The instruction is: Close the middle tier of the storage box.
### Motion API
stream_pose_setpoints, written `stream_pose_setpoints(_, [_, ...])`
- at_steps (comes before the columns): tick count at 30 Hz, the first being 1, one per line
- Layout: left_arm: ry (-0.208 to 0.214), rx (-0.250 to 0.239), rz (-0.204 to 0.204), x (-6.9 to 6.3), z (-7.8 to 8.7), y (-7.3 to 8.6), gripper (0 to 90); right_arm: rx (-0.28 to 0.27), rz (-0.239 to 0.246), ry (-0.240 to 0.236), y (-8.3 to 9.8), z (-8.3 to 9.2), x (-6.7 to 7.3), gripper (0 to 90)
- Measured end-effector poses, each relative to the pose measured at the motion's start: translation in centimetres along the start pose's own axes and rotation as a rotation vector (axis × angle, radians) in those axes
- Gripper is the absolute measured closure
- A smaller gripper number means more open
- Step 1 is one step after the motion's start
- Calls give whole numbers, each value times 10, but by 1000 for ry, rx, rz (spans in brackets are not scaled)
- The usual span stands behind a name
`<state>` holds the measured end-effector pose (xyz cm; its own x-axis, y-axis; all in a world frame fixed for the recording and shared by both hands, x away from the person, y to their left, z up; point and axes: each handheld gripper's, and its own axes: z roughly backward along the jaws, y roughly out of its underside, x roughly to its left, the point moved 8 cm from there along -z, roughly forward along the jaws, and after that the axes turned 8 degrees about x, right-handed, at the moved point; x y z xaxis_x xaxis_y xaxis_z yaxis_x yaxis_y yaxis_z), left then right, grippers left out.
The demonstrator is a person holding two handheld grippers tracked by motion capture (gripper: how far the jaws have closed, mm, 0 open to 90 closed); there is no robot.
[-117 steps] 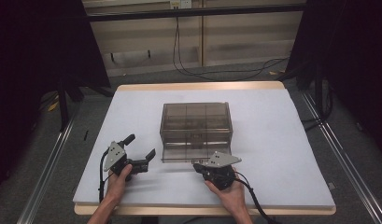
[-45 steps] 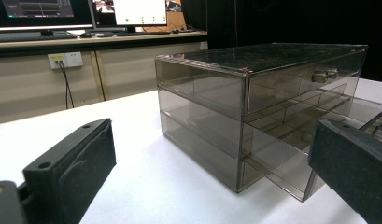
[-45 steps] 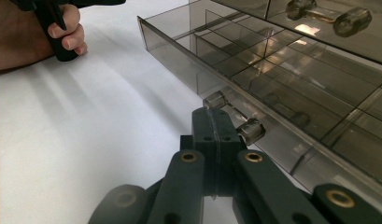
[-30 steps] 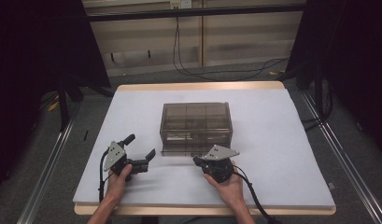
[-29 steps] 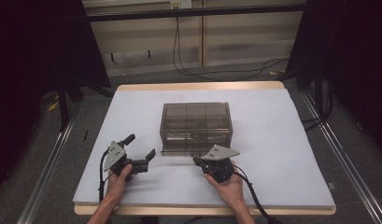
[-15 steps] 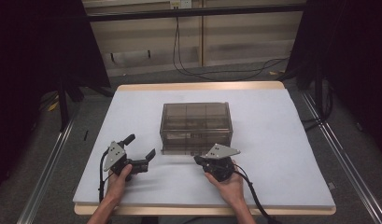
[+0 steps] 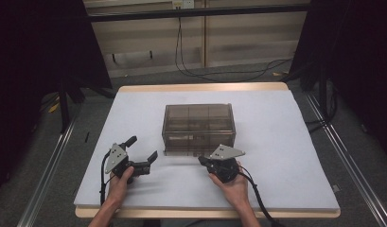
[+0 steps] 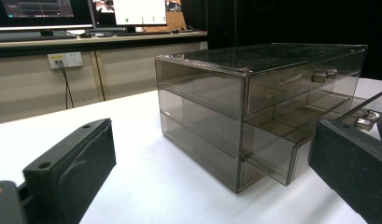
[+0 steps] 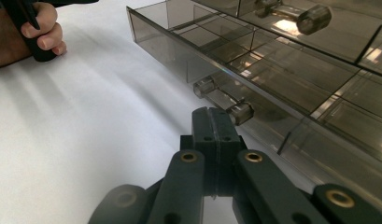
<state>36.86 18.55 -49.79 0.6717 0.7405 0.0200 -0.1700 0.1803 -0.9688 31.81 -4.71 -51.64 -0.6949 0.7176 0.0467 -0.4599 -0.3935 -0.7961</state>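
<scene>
A white desk (image 7: 285,142) with a pale wooden edge takes up the middle of the high view. Grey floor lies round it, with a metal rail at 9 o'clock (image 7: 49,175) and another at 3 o'clock (image 7: 352,175). Black curtains hang at 10 o'clock (image 7: 30,56) and 2 o'clock (image 7: 356,56). At 12 o'clock stands a beige panelled wall (image 7: 238,38), crossed by a black bar (image 7: 196,13). A black cable (image 7: 180,47) drops from a socket (image 7: 183,4) and loops over the floor. In the left gripper view, two monitors (image 8: 44,11) (image 8: 139,10) stand on a shelf (image 8: 100,39) above a wall socket (image 8: 65,59).
</scene>
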Motion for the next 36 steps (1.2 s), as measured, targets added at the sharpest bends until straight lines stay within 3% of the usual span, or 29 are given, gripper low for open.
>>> stream_pose_setpoints(36, [1,0,1,0,0,0,8,-11,-14,-6,-8,-5,-7,900])
